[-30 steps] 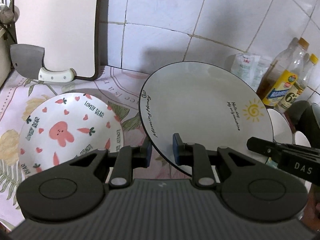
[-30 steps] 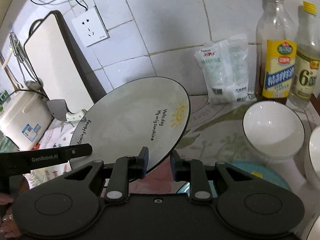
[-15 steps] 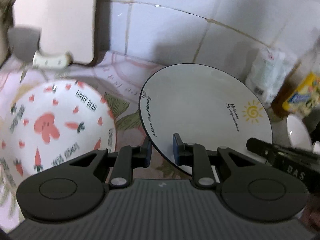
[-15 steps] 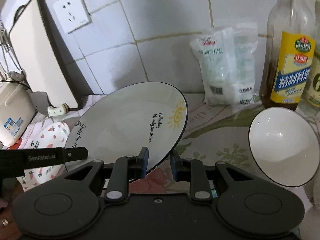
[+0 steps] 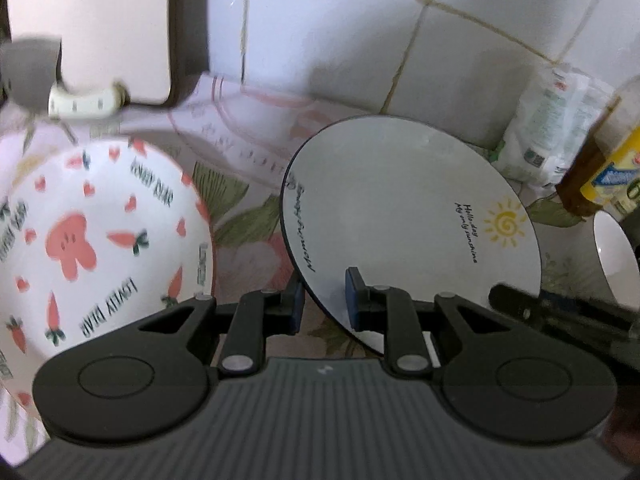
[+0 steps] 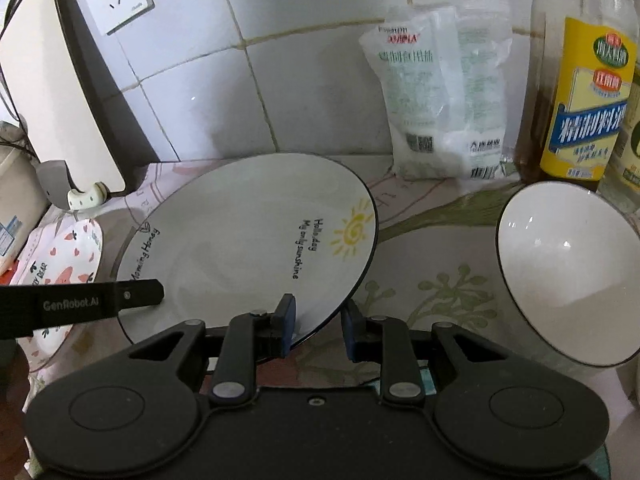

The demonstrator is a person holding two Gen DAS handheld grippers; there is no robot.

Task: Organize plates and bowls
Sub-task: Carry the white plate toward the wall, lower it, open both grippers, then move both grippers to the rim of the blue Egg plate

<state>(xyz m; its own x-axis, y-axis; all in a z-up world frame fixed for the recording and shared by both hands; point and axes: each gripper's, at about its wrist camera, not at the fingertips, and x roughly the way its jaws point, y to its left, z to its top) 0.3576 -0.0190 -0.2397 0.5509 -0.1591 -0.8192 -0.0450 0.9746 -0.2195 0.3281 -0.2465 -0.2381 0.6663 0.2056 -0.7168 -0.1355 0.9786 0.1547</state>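
Note:
A white plate with a black rim and a yellow sun point(image 5: 404, 216) is held tilted above the counter by both grippers. My left gripper point(image 5: 323, 303) is shut on its left rim. My right gripper point(image 6: 316, 328) is shut on its right rim, and the plate also shows in the right wrist view point(image 6: 248, 240). A white plate with pink rabbit and carrot prints point(image 5: 92, 248) lies on the counter to the left, also seen in the right wrist view point(image 6: 60, 256). A white bowl with a dark rim point(image 6: 568, 276) stands tilted at the right.
A cutting board point(image 6: 60, 76) leans on the tiled wall at the back left, with a cleaver point(image 5: 32, 76) in front of it. A white bag point(image 6: 444, 92) and oil bottles point(image 6: 584, 92) stand at the back right. A floral cloth point(image 6: 432, 276) covers the counter.
Both grippers have carried the sun plate lower and to the left, nearer the rabbit plate. The white bowl now looks closer at the right.

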